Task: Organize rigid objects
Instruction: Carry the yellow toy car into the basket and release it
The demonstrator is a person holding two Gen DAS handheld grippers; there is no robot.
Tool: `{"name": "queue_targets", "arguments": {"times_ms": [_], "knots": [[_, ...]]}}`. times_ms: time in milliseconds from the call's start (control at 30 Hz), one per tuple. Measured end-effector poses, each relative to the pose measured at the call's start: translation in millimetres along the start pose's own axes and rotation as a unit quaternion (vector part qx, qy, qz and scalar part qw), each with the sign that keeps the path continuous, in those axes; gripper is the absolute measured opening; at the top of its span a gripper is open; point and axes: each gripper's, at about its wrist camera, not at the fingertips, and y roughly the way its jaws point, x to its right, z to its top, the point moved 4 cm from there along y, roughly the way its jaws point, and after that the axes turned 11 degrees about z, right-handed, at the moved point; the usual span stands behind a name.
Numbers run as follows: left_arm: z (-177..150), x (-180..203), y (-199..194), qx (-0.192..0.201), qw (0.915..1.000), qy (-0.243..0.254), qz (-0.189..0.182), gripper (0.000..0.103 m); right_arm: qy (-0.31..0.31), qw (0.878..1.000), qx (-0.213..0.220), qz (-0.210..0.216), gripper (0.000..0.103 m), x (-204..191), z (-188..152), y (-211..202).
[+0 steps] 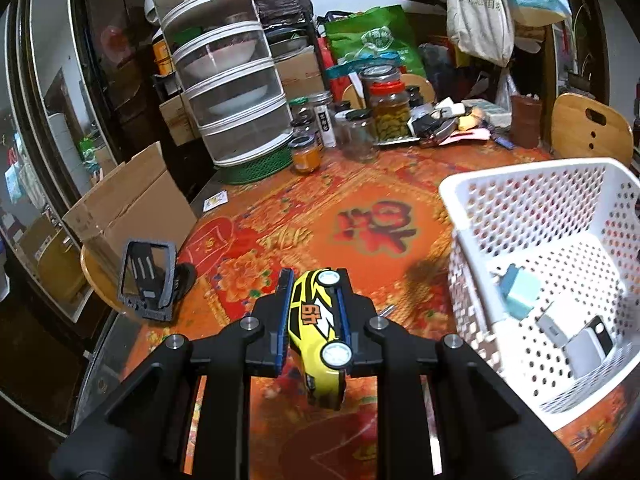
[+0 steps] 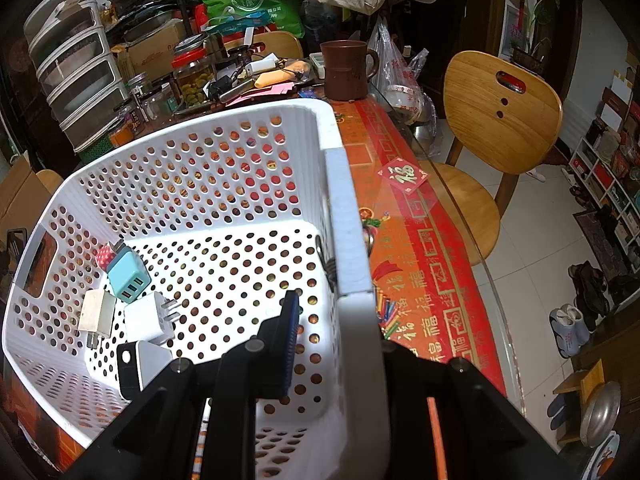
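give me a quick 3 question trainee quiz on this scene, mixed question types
1. True or false: the left gripper is shut on the toy car.
2. What does the right gripper straddle?
A. the mug's handle
B. the basket wall
C. the chair's back
3. Fill in: the blue charger lies inside the ____.

Key:
1. True: both fingers press the car's sides, and it is held above the table.
2. B: one finger is inside the basket; the other, outside, is hidden by the wall.
3. basket, with white chargers beside it.
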Motion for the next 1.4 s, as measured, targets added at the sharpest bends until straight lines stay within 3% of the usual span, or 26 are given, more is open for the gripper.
{"name": "queue_targets", "arguments": {"times_ms": [433,733,1133,1400], "knots": [[32.3,24.7,-39.7,0.024,0.9993,0.003,-0.027,0.018,-0.001,1.0,0.0,0.0,0.02,0.7,-0.5,0.0],[38.9,65.7,-68.1,0.041,0.9975,0.032,-0.048,0.018,-0.001,1.0,0.0,0.0,0.02,0.5,-0.5,0.0],[30.9,126.9,-67.8,0.021,0.9928,0.063,-0.099,0.018,-0.001,1.0,0.0,-0.001,0.02,0.5,-0.3,0.2],[19.1,158.3,-57.2,0.01,0.9906,0.087,-0.105,0.018,-0.001,1.0,0.0,-0.001,0.02,-0.4,-0.5,0.1]]}}
